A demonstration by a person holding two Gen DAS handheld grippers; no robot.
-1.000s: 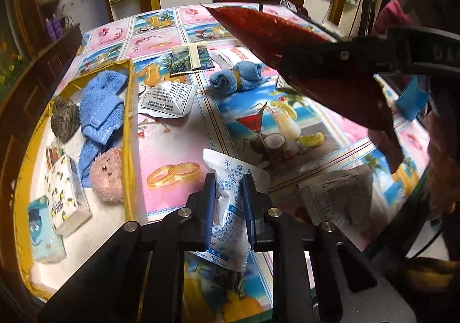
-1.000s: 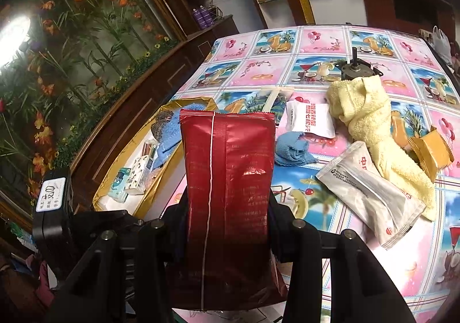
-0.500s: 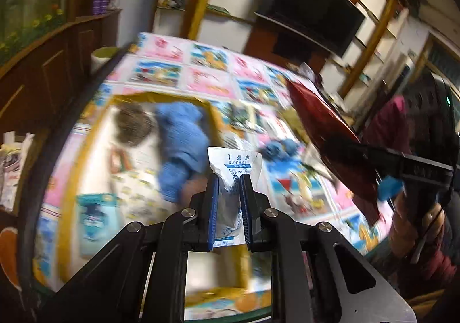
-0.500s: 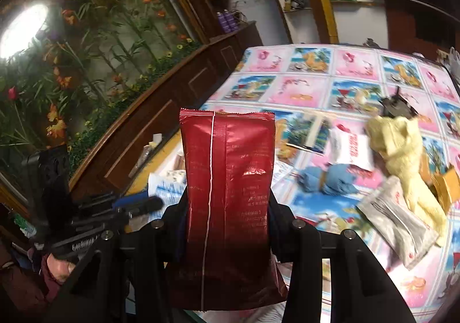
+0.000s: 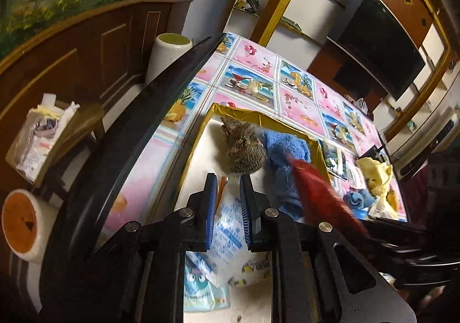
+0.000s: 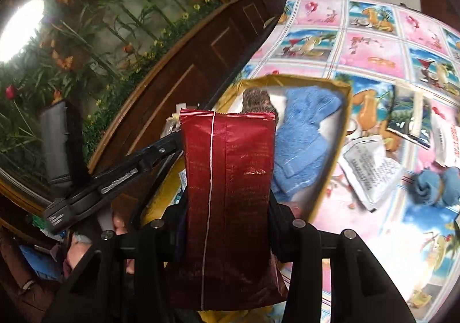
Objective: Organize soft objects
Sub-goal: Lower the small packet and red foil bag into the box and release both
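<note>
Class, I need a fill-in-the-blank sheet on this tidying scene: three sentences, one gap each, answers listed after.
1. The right hand-held gripper is shut on a ____ foil pouch.
2. The blue towel lies inside the gold-rimmed ____.
3. The left hand-held gripper holds a white sachet printed in ____.

Answers: red; tray; blue

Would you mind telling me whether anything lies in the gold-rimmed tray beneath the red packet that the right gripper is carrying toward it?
Yes. The red packet hangs over the tray, whose floor is crowded: a blue towel fills the middle and a brown knitted item the far end. The left gripper, shut on a white sachet, works the near end.
</note>
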